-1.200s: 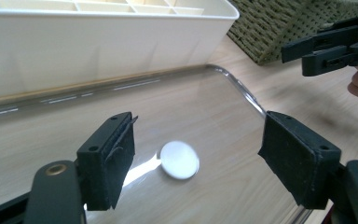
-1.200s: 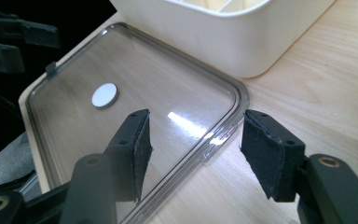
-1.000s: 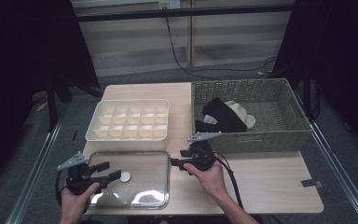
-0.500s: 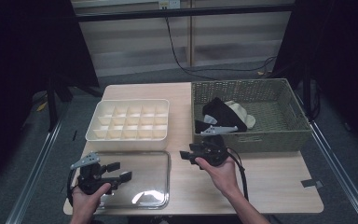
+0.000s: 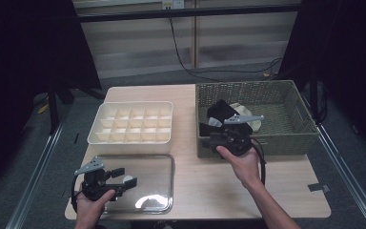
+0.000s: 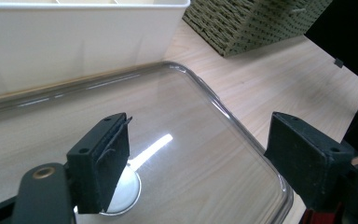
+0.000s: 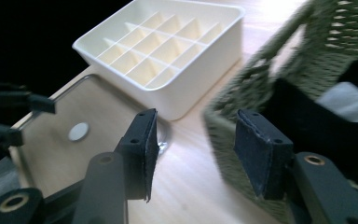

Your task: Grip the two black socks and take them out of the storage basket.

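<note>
From above, we see the left gripper (image 5: 126, 180) over the clear lid (image 5: 152, 167), which lies flat before the divided tray (image 5: 132, 123). The right gripper (image 5: 208, 131) hangs at the wicker basket (image 5: 286, 102)'s front wall, near dark and pale cloth (image 5: 228, 113) inside.

In the left gripper view, our jaws have just been opening, spread and empty above the lid's round knob (image 6: 126, 189).

In the right gripper view, the jaws have just been closing, still apart and empty, with the basket corner (image 7: 242, 107) right ahead.
</note>
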